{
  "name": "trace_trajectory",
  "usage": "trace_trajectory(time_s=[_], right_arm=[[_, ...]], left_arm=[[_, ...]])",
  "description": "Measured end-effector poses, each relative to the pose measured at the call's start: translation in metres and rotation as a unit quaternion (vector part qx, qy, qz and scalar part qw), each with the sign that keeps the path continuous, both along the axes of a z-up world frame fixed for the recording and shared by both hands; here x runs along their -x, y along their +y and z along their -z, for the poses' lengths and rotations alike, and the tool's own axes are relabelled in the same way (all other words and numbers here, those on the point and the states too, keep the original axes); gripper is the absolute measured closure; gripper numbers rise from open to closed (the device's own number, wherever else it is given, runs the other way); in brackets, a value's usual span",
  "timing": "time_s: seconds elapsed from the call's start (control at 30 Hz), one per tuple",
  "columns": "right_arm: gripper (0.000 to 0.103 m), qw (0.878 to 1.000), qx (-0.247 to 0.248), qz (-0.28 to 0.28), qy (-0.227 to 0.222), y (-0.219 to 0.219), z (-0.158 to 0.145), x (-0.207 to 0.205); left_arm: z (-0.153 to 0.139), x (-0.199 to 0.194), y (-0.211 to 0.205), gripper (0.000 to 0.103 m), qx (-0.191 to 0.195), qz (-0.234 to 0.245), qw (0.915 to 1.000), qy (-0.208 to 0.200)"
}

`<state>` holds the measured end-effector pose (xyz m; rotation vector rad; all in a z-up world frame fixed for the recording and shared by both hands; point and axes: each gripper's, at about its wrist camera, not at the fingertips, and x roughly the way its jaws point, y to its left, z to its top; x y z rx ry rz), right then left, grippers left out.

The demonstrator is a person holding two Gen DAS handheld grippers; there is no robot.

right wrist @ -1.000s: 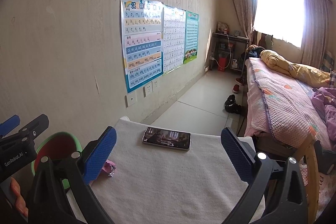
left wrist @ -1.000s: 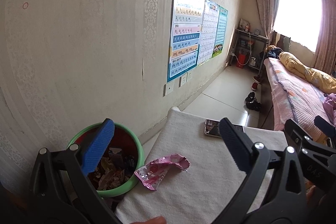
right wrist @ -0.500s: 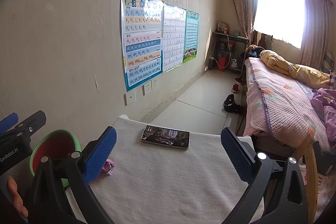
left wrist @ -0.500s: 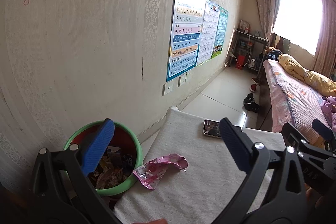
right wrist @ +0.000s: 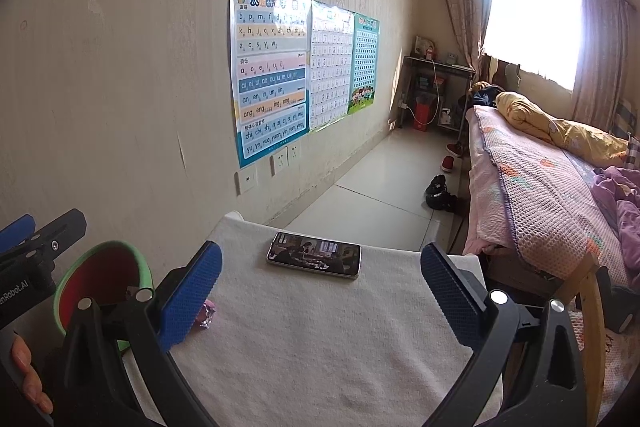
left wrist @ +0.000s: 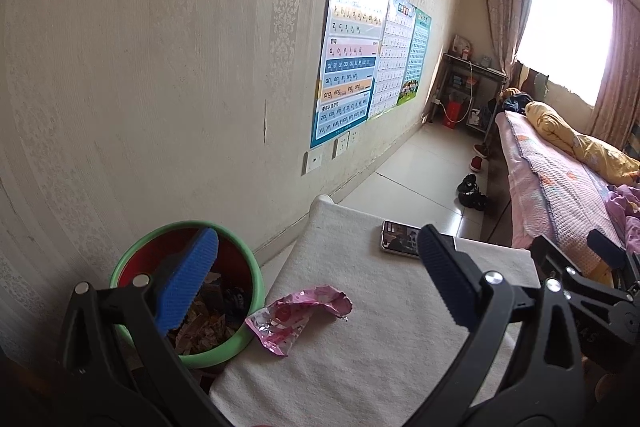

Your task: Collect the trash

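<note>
You hold both hand-held grippers low and level over the near edge of the worktop, pointing fwd toward the wall. Left hand-held gripper hangs above the worktop's left side; right hand-held gripper sits beside it, w/ the phone lying flat ahead between its fingers. Pink wrapper lies crumpled at the worktop's left edge, just beside the green bin, which stands below and holds other scraps. Nothing sits btwn the left gripper and the wrapper. Both grippers are spread wide, holding nothing, touching nothing. Bed to the right, shoes on the floor.
</note>
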<state>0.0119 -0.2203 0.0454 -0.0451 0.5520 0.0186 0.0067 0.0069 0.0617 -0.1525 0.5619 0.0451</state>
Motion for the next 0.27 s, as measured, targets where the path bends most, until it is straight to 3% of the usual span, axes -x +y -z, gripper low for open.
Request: trace_trajectory(time_s=[0.1, 0.2, 0.27], right_arm=[[0.006, 1.0, -0.006, -0.001, 0.024, -0.009, 0.019, -0.006], [0.007, 0.995, -0.031, 0.029, 0.094, -0.039, 0.067, -0.018], [0.007, 0.989, -0.023, 0.069, 0.126, -0.065, 0.108, -0.021]], left_arm=[[0.009, -0.003, 0.003, 0.005, 0.0, 0.0, 0.9998, 0.018], [0.029, -0.004, 0.019, 0.005, 0.014, -0.005, 0.9987, 0.049], [0.043, 0.002, 0.037, 0.005, 0.034, -0.021, 0.9974, 0.06]])
